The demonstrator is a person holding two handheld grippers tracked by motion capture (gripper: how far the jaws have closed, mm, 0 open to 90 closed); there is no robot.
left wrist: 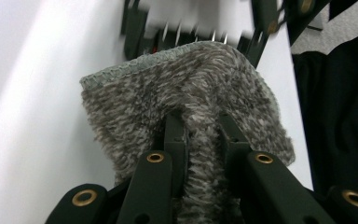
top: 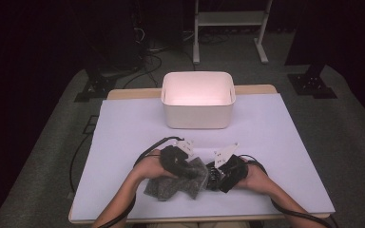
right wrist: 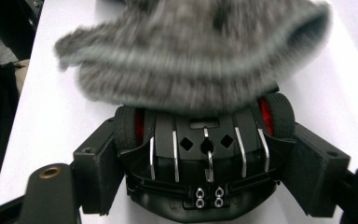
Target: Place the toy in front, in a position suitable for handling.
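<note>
A grey fuzzy cloth point(top: 171, 187) lies bunched on the white-covered table near the front edge. My left gripper point(top: 192, 173) is shut on a raised fold of it; in the left gripper view the jaws point(left wrist: 198, 121) pinch a ridge of the cloth point(left wrist: 177, 88). A black toy car point(top: 212, 176) with red wheel hubs sits between the jaws of my right gripper point(top: 217, 179), whose pads press on its sides. In the right gripper view the car point(right wrist: 205, 154) fills the gap, and the blurred cloth point(right wrist: 191, 60) hangs over its far end. The car point(left wrist: 191, 32) shows just beyond the cloth.
An open white bin point(top: 197, 118) stands at the back middle of the table, its inside bare. The white sheet point(top: 275, 142) covers the tabletop. Cables trail from both grippers toward the front edge. Dark floor and stands surround the table.
</note>
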